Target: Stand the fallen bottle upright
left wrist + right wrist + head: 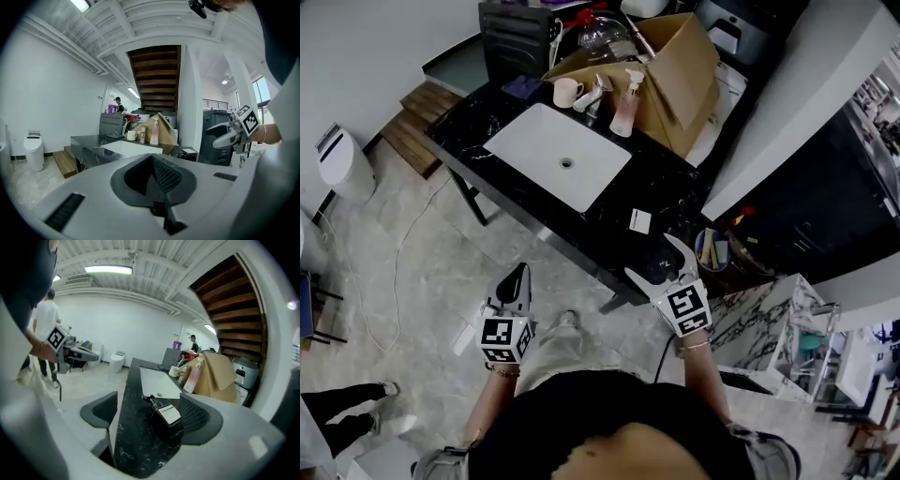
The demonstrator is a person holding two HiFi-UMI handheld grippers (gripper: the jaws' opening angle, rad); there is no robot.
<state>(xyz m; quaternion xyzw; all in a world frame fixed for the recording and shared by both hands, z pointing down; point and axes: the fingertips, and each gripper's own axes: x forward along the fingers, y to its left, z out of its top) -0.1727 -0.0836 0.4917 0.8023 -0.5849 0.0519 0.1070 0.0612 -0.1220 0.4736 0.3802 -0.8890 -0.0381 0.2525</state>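
The right gripper (150,414) is spread open low over the near end of the black counter (673,187), and the dark pump bottle (165,416) lies on its side between the jaws, touched by neither, its pump head pointing toward the white sink (542,141). The left gripper (157,172) is clenched on nothing, hanging over the floor beside the counter

Nothing legible here: print on the white label (169,413) of the fallen bottle (159,425), by the counter's (133,441) near end, is too small to read; my left cube (504,339) and right cube (688,308) bear only square patterns.
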